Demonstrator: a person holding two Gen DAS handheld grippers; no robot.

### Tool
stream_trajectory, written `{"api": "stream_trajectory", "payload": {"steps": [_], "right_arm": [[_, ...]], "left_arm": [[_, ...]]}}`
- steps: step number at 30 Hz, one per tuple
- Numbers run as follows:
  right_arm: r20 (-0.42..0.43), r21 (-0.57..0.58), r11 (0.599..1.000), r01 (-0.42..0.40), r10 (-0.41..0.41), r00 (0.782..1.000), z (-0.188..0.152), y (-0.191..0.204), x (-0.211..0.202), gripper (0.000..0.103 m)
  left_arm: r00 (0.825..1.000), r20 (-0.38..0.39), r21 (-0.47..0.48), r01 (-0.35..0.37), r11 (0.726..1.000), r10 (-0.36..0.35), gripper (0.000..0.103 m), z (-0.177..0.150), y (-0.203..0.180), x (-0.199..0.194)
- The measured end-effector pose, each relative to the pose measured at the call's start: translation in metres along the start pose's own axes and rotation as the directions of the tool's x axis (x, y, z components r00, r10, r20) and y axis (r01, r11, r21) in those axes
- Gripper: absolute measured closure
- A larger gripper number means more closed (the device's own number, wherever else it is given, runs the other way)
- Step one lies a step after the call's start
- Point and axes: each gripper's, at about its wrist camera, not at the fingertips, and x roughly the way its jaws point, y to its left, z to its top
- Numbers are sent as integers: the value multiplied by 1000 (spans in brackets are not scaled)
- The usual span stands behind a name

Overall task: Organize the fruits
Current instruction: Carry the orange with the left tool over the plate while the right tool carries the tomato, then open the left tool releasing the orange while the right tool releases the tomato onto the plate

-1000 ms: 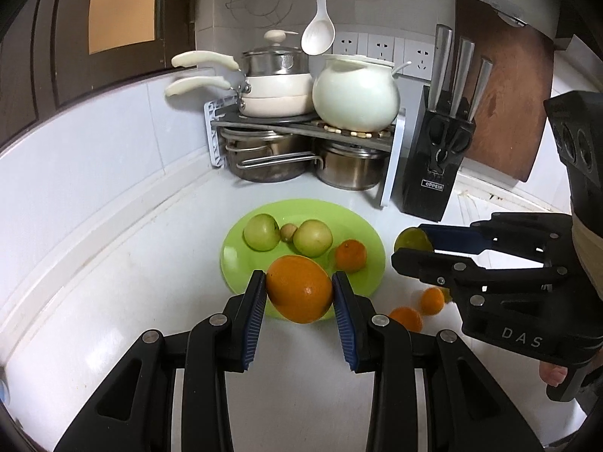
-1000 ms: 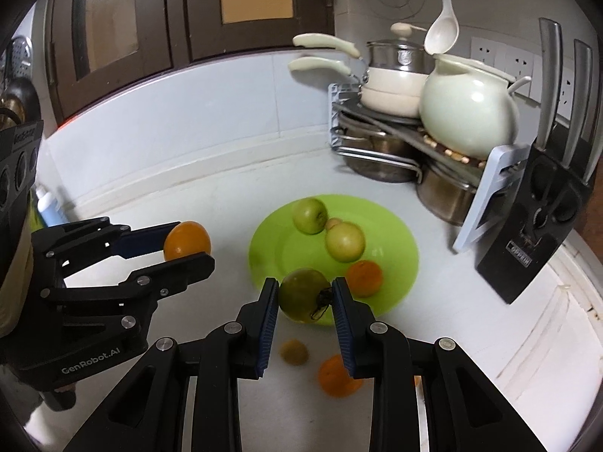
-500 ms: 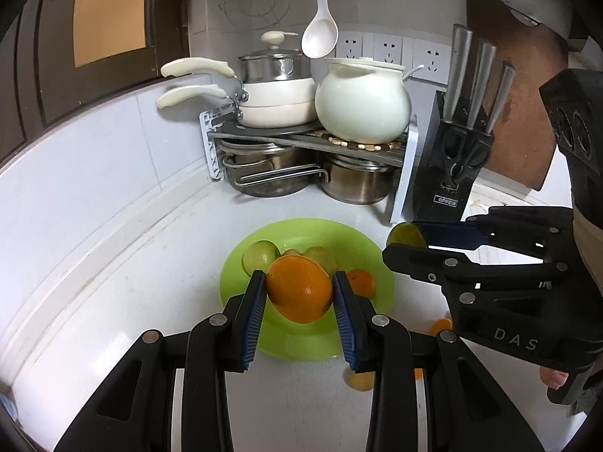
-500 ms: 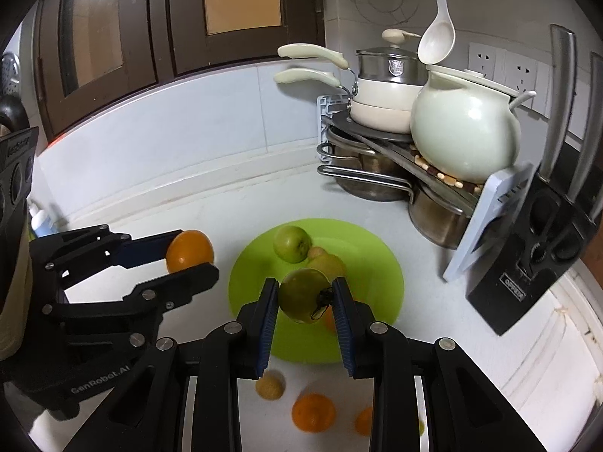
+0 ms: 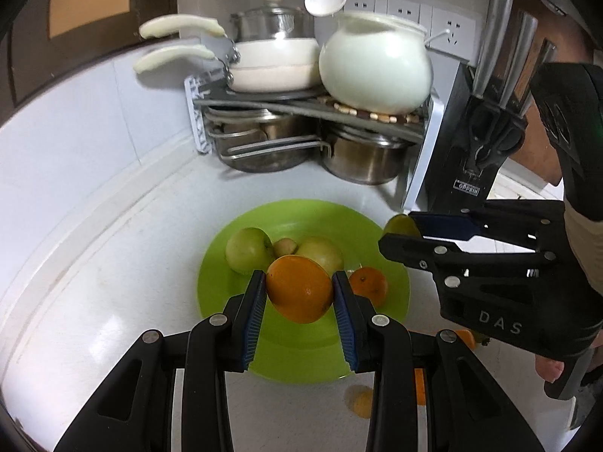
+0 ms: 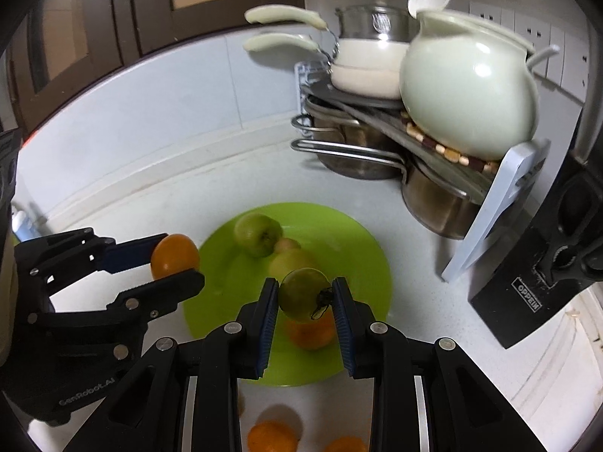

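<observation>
My left gripper [image 5: 299, 293] is shut on a large orange [image 5: 299, 289] and holds it above the near part of the green plate [image 5: 260, 350]. My right gripper [image 6: 304, 297] is shut on a green fruit with a dark stem [image 6: 303, 293], above the plate's [image 6: 361, 248] near side. On the plate lie two green apples [image 5: 247, 249], a small brownish fruit [image 5: 284, 246] and a small orange [image 5: 367, 284]. Each gripper shows in the other view: the left [image 6: 177, 260] and the right [image 5: 401, 231].
Small oranges [image 6: 271, 435] lie on the white counter in front of the plate. A pot rack [image 5: 301, 120] with pans and a white ceramic pot [image 5: 375, 67] stands behind the plate. A black knife block [image 5: 478, 143] stands at the right. White wall tiles curve along the left.
Both grippers have moved forward and now hang over the plate with their fruit. The rack and the plate look closer. The loose oranges have slid towards the bottom edge.
</observation>
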Motion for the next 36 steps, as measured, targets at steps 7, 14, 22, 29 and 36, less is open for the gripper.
{"api": "stream_trajectory", "payload": {"steps": [7, 14, 22, 29, 36], "right_arm": [[-43, 24, 1000, -7, 8, 999, -3, -13, 24, 73], [-75, 34, 999, -6, 9, 997, -8, -17, 38, 73], [-70, 46, 999, 3, 1, 998, -8, -19, 40, 70], [-60, 57, 998, -8, 12, 998, -11, -20, 32, 70], [-36, 51, 998, -21, 23, 999, -11, -19, 21, 70]], "left_arm": [[998, -58, 5, 24, 1000, -24, 68, -5, -4, 27], [994, -99, -4, 35, 999, -36, 68, -9, -7, 41], [994, -103, -23, 33, 999, -35, 68, -5, -4, 45], [996, -85, -26, 25, 999, -28, 67, -3, -4, 37], [998, -61, -29, 25, 999, -26, 64, -3, -4, 27]]}}
